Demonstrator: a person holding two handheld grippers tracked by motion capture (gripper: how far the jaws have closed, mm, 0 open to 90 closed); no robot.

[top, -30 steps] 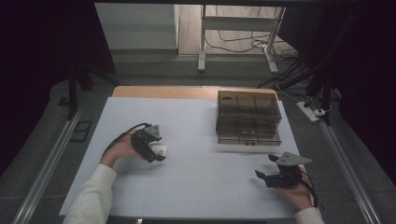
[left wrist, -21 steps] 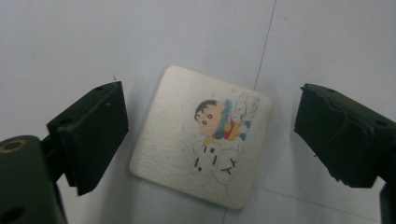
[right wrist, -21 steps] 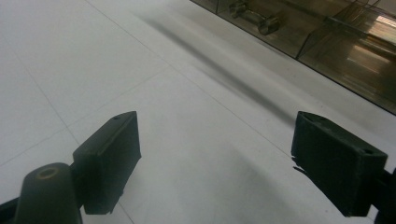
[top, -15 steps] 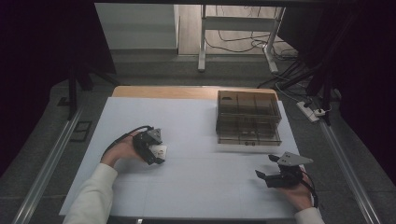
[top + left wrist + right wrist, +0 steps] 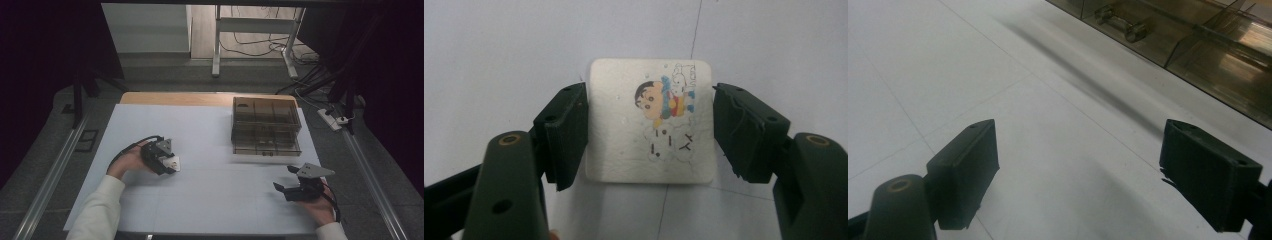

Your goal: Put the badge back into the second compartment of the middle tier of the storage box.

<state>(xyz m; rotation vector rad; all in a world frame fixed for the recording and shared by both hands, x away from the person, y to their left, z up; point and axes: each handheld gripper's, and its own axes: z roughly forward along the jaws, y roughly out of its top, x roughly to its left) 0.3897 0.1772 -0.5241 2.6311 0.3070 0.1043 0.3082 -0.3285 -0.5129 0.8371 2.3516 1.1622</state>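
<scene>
The left gripper (image 5: 650,127) has just been closing its 2 jaws, which now clamp the opposite edges of a white square eraser (image 5: 651,120) (a cartoon figure is printed on it) lying on the white table (image 5: 210,200). The right gripper (image 5: 1095,175) rests near the brown drawer box (image 5: 266,126), jaws apart with nothing between them.

A white-covered table (image 5: 210,200) carries a small picture tile (image 5: 172,162) and a smoky drawer box (image 5: 265,125).
</scene>
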